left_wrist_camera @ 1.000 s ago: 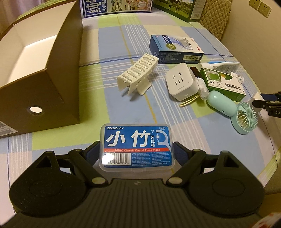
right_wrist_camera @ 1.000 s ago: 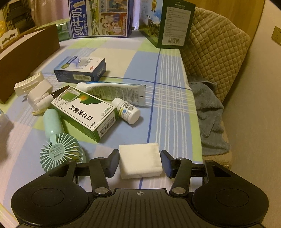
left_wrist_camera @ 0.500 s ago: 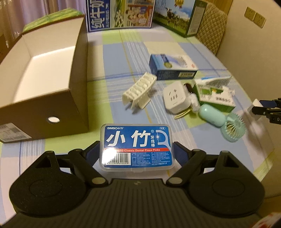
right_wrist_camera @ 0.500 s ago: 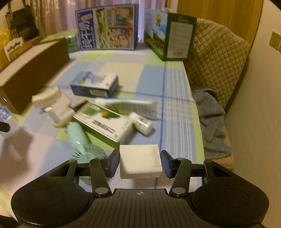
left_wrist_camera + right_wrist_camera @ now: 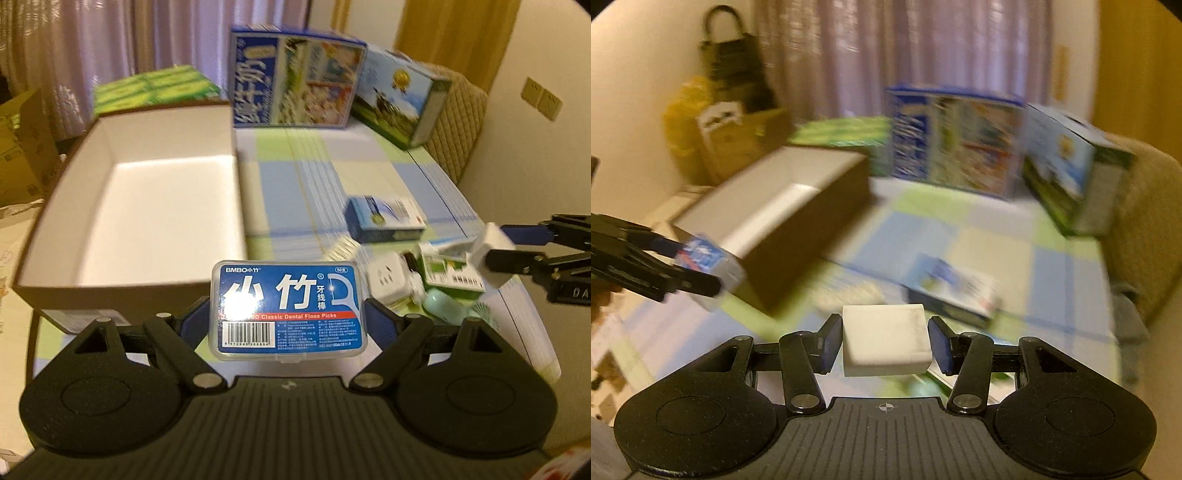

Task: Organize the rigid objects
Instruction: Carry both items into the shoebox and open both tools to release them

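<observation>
Floss box (image 5: 288,308) sits clamped in the left gripper (image 5: 288,321) above the bench (image 5: 365,173); white block (image 5: 885,344) is pinched in the half-open right gripper (image 5: 885,345).

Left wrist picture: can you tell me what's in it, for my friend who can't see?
The left gripper holds a blue dental floss pick box up near an open brown cardboard box that is white inside. At the right edge, the right gripper holds a white block above small items on a checked tablecloth.
</observation>
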`<control>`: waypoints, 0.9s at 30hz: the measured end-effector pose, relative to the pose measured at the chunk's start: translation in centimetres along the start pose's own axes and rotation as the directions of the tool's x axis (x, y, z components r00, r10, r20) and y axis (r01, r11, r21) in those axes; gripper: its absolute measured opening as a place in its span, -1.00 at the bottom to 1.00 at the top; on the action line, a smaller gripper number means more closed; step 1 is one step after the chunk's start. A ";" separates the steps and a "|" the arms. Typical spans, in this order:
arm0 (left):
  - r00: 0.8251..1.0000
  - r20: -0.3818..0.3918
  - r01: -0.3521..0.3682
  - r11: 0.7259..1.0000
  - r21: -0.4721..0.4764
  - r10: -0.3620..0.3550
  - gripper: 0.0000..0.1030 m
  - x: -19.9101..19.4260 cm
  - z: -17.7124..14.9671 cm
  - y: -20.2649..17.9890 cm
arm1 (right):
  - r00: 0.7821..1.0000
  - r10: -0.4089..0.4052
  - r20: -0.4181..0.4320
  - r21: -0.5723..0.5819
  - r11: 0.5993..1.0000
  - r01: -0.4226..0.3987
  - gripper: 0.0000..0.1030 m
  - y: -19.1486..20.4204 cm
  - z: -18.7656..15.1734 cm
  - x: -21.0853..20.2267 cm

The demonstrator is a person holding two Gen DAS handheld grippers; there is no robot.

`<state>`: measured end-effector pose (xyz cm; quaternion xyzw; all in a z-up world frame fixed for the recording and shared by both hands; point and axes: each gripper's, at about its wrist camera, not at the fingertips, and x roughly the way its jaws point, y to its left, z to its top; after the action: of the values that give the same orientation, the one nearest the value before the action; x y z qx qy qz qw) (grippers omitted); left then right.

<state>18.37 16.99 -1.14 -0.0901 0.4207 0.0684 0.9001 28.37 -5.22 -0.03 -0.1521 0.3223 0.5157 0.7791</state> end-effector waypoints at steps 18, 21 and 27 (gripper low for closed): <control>0.993 -0.042 -0.118 0.988 -0.095 0.115 0.64 2.8 4.4 14.6 | 0.973 0.217 -0.079 -0.199 0.953 -0.228 -0.08 12.5 10.5 16.0; 0.991 -0.073 -0.117 0.988 -0.097 0.110 0.64 4.3 4.6 16.3 | 0.971 0.206 -0.120 -0.210 0.951 -0.227 -0.08 12.8 10.7 18.2; 0.987 -0.129 -0.103 0.991 -0.089 0.091 0.64 6.9 4.6 17.8 | 0.961 0.189 -0.203 -0.248 0.939 -0.237 -0.08 13.2 10.6 21.3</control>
<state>22.70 35.69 -5.42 -0.1165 0.4764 0.1266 0.8622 25.66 21.41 -4.86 -0.2659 0.3312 0.6207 0.6590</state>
